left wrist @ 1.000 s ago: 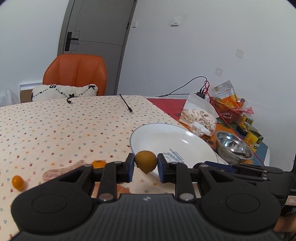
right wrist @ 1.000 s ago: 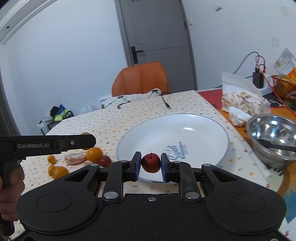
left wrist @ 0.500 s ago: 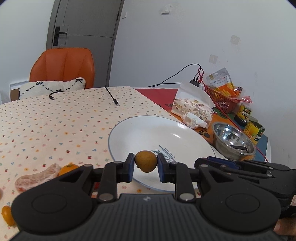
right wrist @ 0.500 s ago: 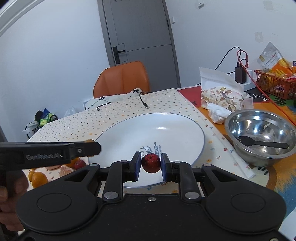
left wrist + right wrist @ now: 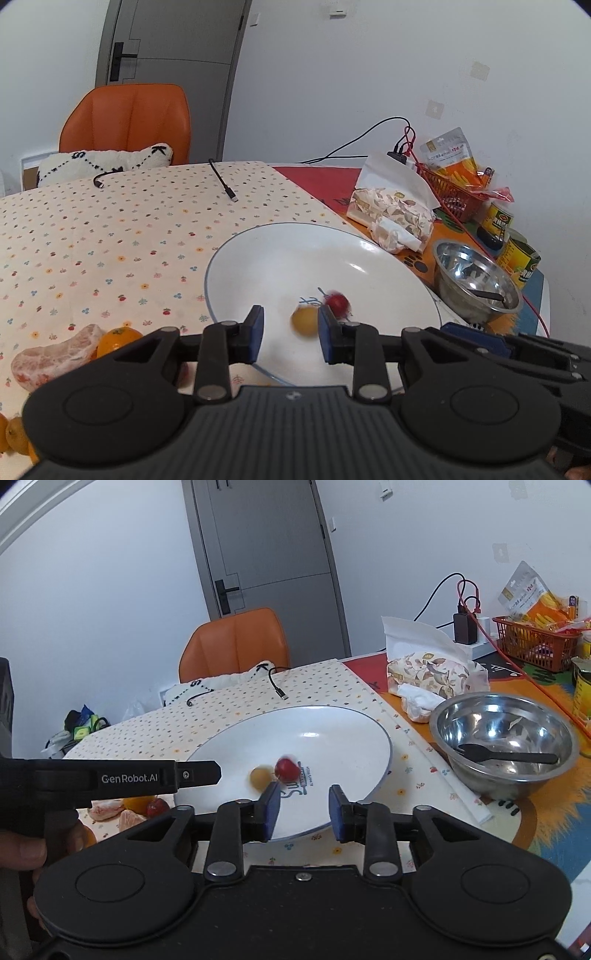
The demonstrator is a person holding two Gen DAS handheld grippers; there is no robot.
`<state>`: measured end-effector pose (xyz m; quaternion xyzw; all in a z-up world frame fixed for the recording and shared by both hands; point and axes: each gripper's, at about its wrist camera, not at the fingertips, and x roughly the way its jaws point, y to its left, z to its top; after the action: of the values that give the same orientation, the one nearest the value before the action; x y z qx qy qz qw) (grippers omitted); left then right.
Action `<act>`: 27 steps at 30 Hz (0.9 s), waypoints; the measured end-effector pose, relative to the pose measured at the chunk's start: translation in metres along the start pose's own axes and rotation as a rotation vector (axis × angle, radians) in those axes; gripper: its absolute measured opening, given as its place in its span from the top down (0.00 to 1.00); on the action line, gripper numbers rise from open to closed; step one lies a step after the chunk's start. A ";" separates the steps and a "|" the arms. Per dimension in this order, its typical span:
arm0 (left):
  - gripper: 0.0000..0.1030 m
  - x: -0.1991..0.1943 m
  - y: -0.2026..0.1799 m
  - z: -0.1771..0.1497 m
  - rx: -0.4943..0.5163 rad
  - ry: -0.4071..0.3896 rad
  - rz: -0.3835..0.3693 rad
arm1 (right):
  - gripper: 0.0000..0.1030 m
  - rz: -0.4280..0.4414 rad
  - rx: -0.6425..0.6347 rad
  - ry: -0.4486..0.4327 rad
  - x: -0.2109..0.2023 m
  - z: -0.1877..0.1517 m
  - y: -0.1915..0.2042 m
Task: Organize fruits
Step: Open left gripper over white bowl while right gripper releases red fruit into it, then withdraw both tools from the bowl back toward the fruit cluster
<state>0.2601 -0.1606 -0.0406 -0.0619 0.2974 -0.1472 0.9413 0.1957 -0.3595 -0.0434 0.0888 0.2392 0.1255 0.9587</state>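
Observation:
A large white plate lies on the dotted tablecloth. Inside it a small yellow-brown fruit and a small red fruit sit side by side, both blurred by motion. My left gripper hangs open just above the plate's near rim, nothing between its fingers. My right gripper is open too, over the plate's front edge. The left gripper's side shows in the right wrist view. At the left lie a peeled citrus piece, a small orange and more orange fruit.
A steel bowl with a black spoon stands right of the plate. Behind it are a floral wrapped packet, a red basket, cans and charger cables. An orange chair stands beyond the table. A black cable lies on the cloth.
Both grippers opened and let go: the yellow-brown fruit and the red fruit dropped into the plate and are still moving. Both grippers came further over the plate.

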 end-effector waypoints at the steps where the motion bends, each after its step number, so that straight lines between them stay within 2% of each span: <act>1: 0.68 -0.001 0.001 0.000 -0.003 0.000 0.000 | 0.64 0.003 0.005 -0.004 -0.001 0.000 0.000; 7: 0.43 -0.015 0.008 0.000 -0.019 -0.013 0.031 | 0.48 0.030 0.020 -0.016 -0.005 -0.001 0.004; 9: 0.39 -0.021 0.011 0.001 -0.022 -0.024 0.042 | 0.35 0.037 0.025 -0.021 -0.007 -0.002 0.006; 13: 0.22 -0.035 0.018 0.003 -0.033 -0.052 0.058 | 0.16 0.051 0.035 -0.037 -0.010 -0.001 0.010; 16: 0.18 -0.044 0.022 0.003 -0.031 -0.072 0.076 | 0.05 0.064 0.048 -0.050 -0.014 0.000 0.013; 20: 0.17 -0.057 0.030 0.002 -0.044 -0.081 0.084 | 0.00 0.078 0.048 -0.059 -0.017 0.001 0.020; 25: 0.16 -0.074 0.041 0.000 -0.071 -0.107 0.103 | 0.00 0.089 0.040 -0.071 -0.019 0.002 0.030; 27: 0.10 -0.082 0.044 0.000 -0.068 -0.124 0.108 | 0.00 0.097 0.034 -0.074 -0.019 0.002 0.034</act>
<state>0.2064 -0.0934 -0.0050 -0.0867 0.2462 -0.0818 0.9619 0.1736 -0.3332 -0.0254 0.1210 0.2009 0.1643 0.9581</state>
